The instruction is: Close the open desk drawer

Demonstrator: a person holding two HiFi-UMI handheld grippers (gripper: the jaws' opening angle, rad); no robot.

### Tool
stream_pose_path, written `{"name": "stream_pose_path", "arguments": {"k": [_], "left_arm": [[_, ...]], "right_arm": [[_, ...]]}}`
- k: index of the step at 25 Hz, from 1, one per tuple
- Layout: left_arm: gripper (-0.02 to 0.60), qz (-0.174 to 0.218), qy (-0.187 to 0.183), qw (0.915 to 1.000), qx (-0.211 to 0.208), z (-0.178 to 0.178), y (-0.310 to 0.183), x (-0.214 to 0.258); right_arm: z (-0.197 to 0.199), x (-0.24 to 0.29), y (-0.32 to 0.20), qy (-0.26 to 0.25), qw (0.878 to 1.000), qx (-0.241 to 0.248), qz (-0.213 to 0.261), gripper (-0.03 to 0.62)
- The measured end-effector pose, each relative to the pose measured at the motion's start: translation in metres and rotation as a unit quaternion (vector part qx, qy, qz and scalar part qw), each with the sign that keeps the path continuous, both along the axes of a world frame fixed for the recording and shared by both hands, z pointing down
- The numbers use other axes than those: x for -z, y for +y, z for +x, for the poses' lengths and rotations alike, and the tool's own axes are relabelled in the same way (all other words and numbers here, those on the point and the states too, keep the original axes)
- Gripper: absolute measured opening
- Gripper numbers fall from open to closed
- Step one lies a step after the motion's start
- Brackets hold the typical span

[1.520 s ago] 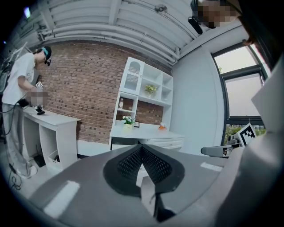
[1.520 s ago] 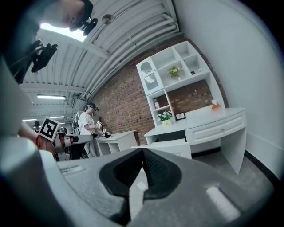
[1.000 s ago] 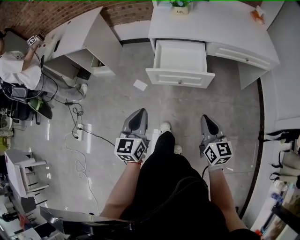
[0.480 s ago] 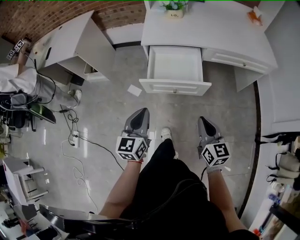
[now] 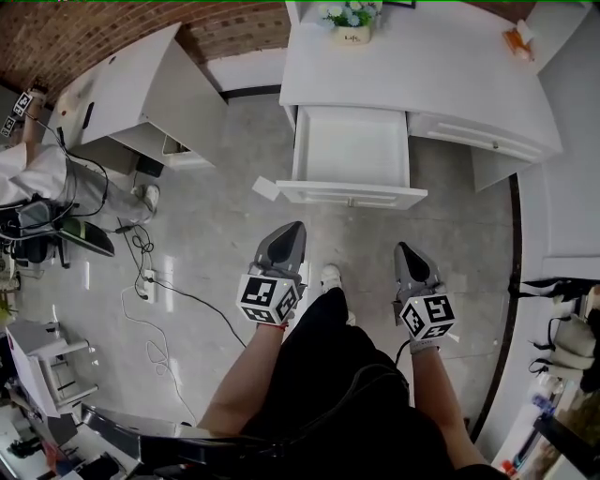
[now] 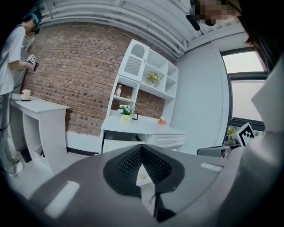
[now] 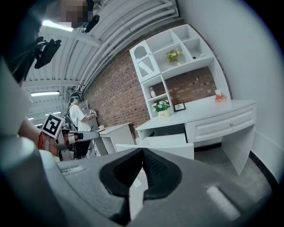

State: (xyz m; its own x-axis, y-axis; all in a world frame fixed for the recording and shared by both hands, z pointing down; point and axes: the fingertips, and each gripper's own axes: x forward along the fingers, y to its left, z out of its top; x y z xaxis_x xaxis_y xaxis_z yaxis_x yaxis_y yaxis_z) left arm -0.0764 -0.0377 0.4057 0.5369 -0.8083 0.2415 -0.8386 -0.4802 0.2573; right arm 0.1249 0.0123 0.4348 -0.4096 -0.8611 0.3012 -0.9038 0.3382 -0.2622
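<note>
The drawer (image 5: 352, 155) is sitting in the upper middle of the head view, standing pulled far out from the left half of the white counter (image 5: 450, 66). It is a shallow white rectangular box with a panelled front, and a small knob (image 5: 352, 201) is showing at the middle of that front; its inside is showing only plain white. To its right, a second drawer (image 5: 487, 136) is lying flush in the counter. A potted plant (image 5: 352, 19) is standing at the counter's back edge, at the top of the frame; a small orange item (image 5: 518, 39) is lying at the upper right. A sheet of paper (image 5: 264, 187) is lying on the floor (image 5: 216, 244), just beside the open drawer's front left corner. The left tool (image 5: 295, 227) and the right tool (image 5: 403, 247) are hanging in the lower middle, pointing up the frame toward the drawer and well apart from it. Each tool's jaws are meeting at the tips, pinched narrow and gripping nothing.
</note>
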Motion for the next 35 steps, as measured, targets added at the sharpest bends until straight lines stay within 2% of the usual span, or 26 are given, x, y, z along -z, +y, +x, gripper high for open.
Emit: {"name": "stream_pose_path", "arguments": {"k": [11,20,27,31,35], "left_arm": [[0.003,-0.041,-0.003,0.9982,-0.042,0.013,-0.040,-0.047],[0.003,-0.071,-0.003,0.9953,-0.065,0.025,-0.060,-0.091],[0.003,-0.044,0.028,0.9971,-0.055,0.042,-0.081,-0.115],[0.003,-0.039,0.030,0.9972,-0.055,0.049,-0.089,-0.135],[0.003,-0.025,0.025,0.9978,-0.056,0.053,-0.094,-0.143]], "right_arm": [[-0.027,-0.032,-0.052,0.004,0.999,0.016,-0.028,0.000],[-0.033,-0.063,-0.086,-0.013,0.999,-0.003,-0.038,0.000],[-0.033,-0.099,-0.106,-0.014,1.000,-0.001,-0.028,0.000],[-0.037,-0.116,-0.113,0.010,1.000,0.003,-0.018,0.000],[-0.035,-0.120,-0.121,0.006,1.000,-0.009,-0.002,0.000]]}}
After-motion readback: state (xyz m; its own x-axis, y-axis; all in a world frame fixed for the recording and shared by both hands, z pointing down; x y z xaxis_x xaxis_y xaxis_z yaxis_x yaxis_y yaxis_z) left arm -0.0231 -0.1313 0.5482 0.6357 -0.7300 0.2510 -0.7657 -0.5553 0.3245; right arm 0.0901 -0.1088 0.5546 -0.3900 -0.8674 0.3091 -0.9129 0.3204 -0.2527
